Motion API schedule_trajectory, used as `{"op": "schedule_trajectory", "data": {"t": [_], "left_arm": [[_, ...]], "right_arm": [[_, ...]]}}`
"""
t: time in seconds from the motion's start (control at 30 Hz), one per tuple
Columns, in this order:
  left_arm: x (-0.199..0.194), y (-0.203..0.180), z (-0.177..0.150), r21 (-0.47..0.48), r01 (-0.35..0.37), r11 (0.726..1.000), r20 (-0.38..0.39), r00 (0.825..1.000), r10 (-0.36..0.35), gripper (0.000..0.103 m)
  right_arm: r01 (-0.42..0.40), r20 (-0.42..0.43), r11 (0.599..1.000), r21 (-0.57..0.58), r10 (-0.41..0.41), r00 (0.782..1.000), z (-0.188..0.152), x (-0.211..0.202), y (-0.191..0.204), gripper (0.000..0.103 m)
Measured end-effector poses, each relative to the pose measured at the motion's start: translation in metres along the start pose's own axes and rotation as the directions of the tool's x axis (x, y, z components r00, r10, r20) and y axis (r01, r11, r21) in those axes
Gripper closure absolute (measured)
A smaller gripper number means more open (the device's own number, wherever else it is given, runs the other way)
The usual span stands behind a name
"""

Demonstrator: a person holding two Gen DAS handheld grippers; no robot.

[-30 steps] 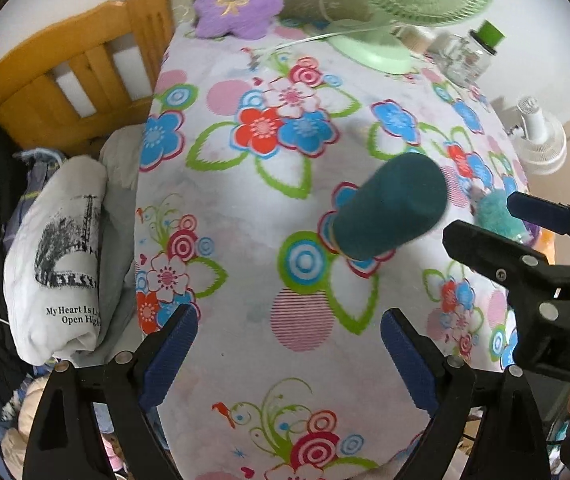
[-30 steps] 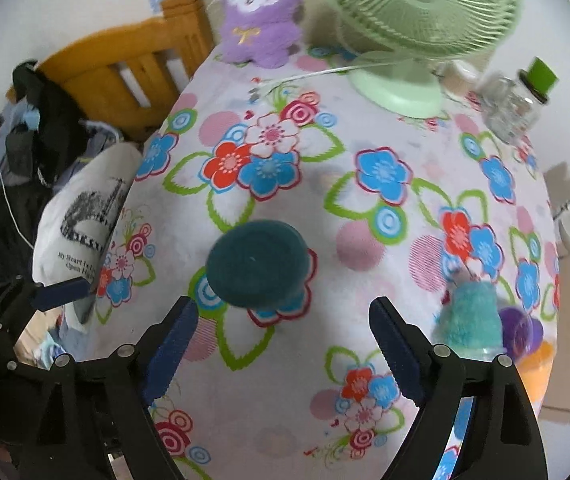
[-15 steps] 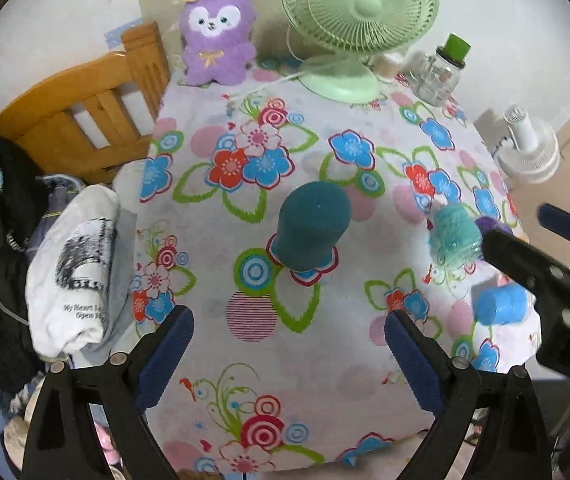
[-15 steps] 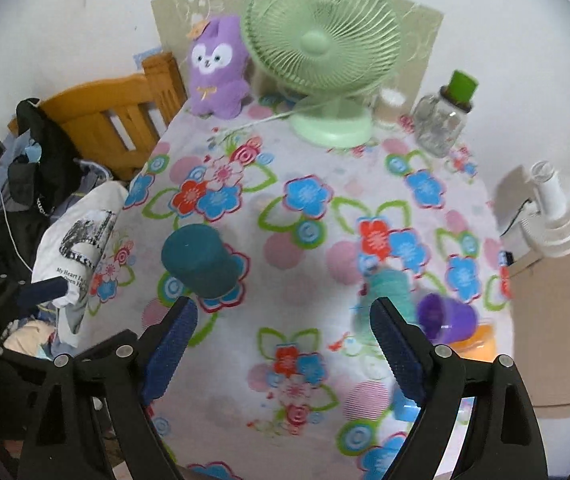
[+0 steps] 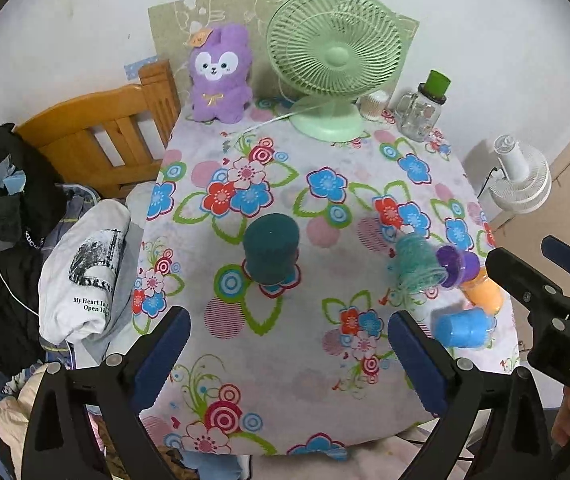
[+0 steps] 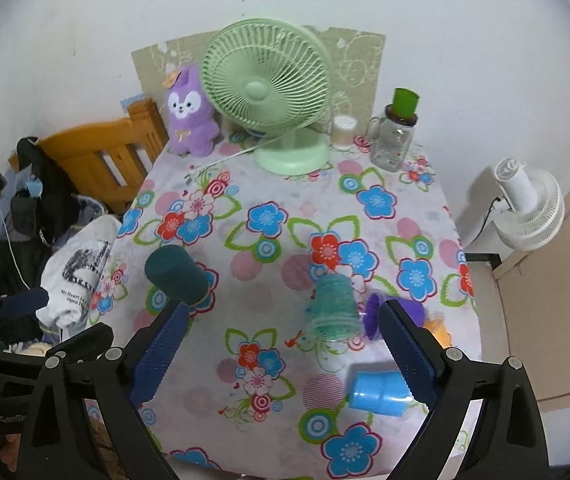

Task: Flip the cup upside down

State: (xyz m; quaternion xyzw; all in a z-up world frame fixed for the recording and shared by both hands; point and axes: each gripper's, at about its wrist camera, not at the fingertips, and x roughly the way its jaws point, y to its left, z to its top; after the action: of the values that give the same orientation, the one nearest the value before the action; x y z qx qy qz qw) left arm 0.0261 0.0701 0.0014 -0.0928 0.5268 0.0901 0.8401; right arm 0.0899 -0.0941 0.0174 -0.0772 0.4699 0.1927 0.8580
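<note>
The dark teal cup stands mouth-down on the floral tablecloth, in the middle of the left wrist frame, above and between the left gripper fingers — clear of both. The jaws are spread wide, holding nothing. In the right wrist view the cup sits at centre-left, just above the left fingertip of the right gripper (also wide apart, empty). It looks matte, its flat base uppermost.

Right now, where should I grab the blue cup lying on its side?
Take the blue cup across its round wall at mid-length, coming from above with the right gripper. It lies on its side, so its wall faces up and the open jaws can straddle it.
</note>
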Motion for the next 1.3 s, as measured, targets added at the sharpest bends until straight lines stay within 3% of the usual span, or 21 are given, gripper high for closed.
{"op": "schedule_trajectory", "data": {"t": [0.57, 1.3], "left_arm": [[-0.029, -0.037, -0.011, 0.047, -0.001, 0.999, 0.073, 0.997, -0.003, 0.001], [-0.032, -0.036, -0.011, 0.047, -0.006, 0.999, 0.088, 0.996, 0.002, 0.001]], "right_arm": [[0.009, 0.065, 0.997, 0.071, -0.013, 0.998, -0.023, -0.031, -0.032, 0.006], [0.018, 0.087, 0.997, 0.071, -0.024, 0.996, -0.022, -0.037, -0.034, 0.006]]}}
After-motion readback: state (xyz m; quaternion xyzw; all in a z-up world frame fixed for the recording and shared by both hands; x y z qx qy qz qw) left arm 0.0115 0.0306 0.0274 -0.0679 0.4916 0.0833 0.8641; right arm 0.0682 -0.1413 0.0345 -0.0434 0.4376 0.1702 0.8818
